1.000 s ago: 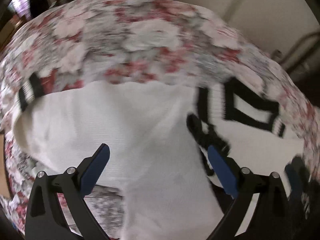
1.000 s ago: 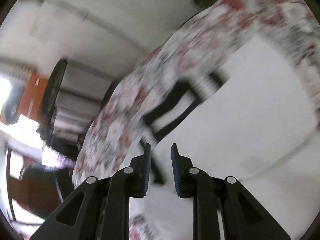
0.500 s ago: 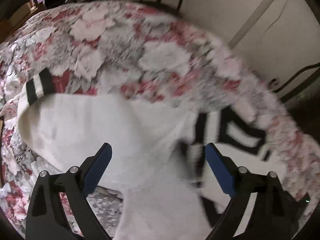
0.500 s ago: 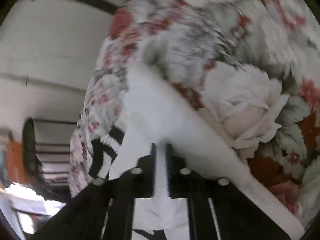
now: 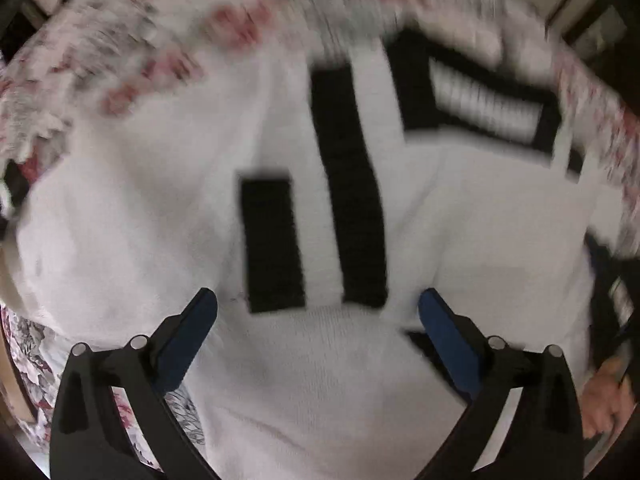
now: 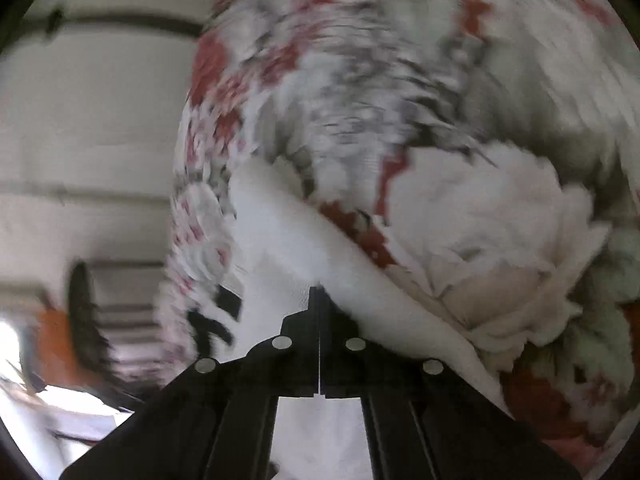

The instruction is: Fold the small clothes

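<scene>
No writing is readable. Your left claw (image 5: 318, 308) is spreading wider above the white sweater (image 5: 140, 240) with black stripes, gripping nothing. Your right claw (image 6: 319, 294) is pressed together, pinching the sweater's edge where it lies on the floral bedspread (image 6: 500, 240).

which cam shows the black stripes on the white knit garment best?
Left wrist: the white knit garment fills the view, its black stripes broad though blurred. Right wrist shows only a white fold and small black marks.
</scene>
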